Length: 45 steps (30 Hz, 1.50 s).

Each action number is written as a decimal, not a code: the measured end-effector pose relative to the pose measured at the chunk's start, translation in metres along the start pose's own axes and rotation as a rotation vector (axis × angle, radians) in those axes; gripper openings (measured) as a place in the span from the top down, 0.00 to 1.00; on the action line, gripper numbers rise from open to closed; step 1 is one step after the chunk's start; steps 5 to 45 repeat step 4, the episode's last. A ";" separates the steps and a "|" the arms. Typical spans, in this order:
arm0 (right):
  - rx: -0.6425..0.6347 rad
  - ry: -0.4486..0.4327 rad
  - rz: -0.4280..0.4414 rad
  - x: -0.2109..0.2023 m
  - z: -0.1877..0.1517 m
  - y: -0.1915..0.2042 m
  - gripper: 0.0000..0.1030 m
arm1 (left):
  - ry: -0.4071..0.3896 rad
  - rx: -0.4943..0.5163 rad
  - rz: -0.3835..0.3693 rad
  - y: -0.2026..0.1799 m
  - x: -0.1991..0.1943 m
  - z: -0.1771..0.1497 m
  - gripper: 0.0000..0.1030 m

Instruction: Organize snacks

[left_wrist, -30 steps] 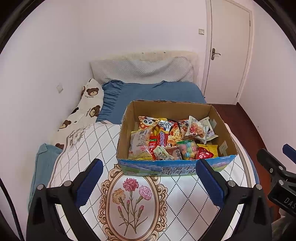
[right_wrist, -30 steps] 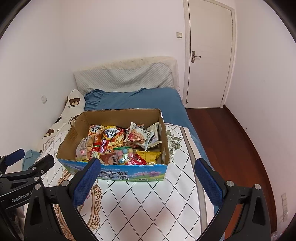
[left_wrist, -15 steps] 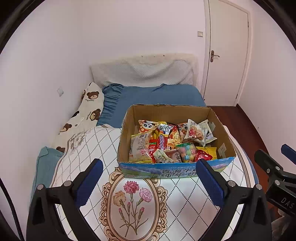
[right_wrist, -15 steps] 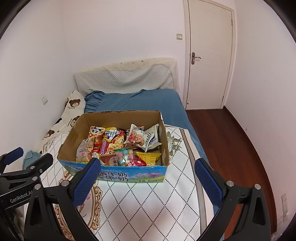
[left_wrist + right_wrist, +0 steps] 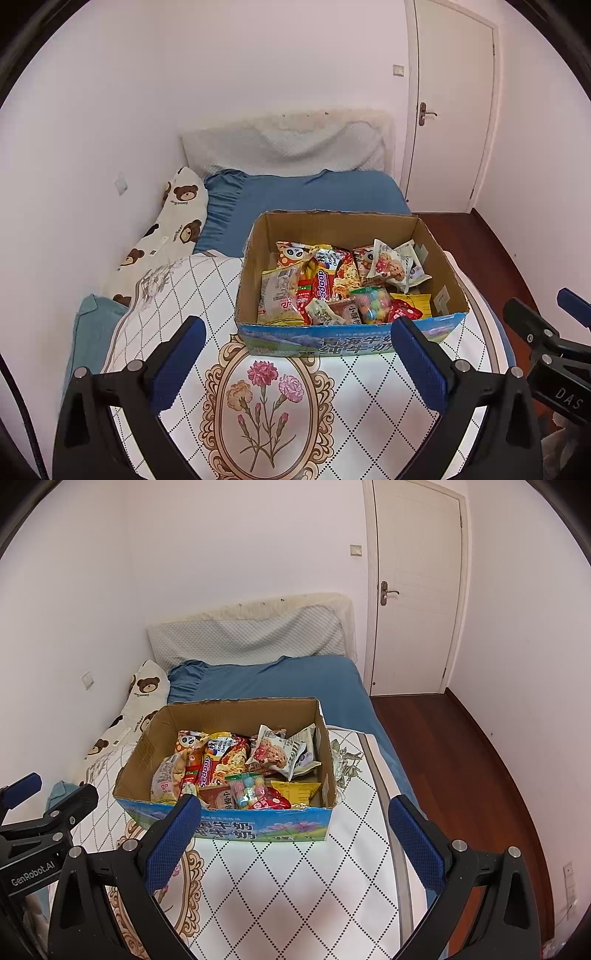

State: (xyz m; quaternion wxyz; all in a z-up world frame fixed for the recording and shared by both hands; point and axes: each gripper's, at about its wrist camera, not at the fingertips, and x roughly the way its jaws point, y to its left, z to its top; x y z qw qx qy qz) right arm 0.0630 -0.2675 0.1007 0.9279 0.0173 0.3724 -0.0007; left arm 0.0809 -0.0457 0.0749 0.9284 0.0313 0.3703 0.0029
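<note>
Cardboard box [image 5: 332, 341], open-topped, heaped with snack packets [image 5: 332, 280]; stands on a diamond-patterned quilt [image 5: 295, 878] on the bed, blue sheet [image 5: 306, 192] behind. Left gripper [image 5: 295, 358] and right gripper [image 5: 291, 834]: jaws spread wide, empty, just short of the box front, apparently not touching it.

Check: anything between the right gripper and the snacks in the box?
Only the box's near wall. The snacks lie behind and below its rim, open from above. The right gripper is open, short of the box, bare quilt between.
</note>
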 end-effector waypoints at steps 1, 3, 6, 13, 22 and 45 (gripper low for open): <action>0.000 0.000 0.000 0.000 0.000 0.000 0.00 | -0.001 0.000 0.001 0.000 0.000 0.000 0.00; -0.001 0.000 0.000 0.000 0.000 0.000 0.00 | -0.003 -0.002 0.001 0.000 -0.001 0.000 0.00; -0.001 0.001 0.000 0.000 0.000 0.000 0.00 | -0.004 -0.002 -0.002 0.000 -0.001 0.001 0.00; -0.001 0.001 0.000 0.000 0.000 0.000 0.00 | -0.004 -0.002 -0.002 0.000 -0.001 0.001 0.00; -0.001 0.001 0.000 0.000 0.000 0.000 0.00 | -0.004 -0.002 -0.002 0.000 -0.001 0.001 0.00; -0.001 0.001 0.000 0.000 0.000 0.000 0.00 | -0.004 -0.002 -0.002 0.000 -0.001 0.001 0.00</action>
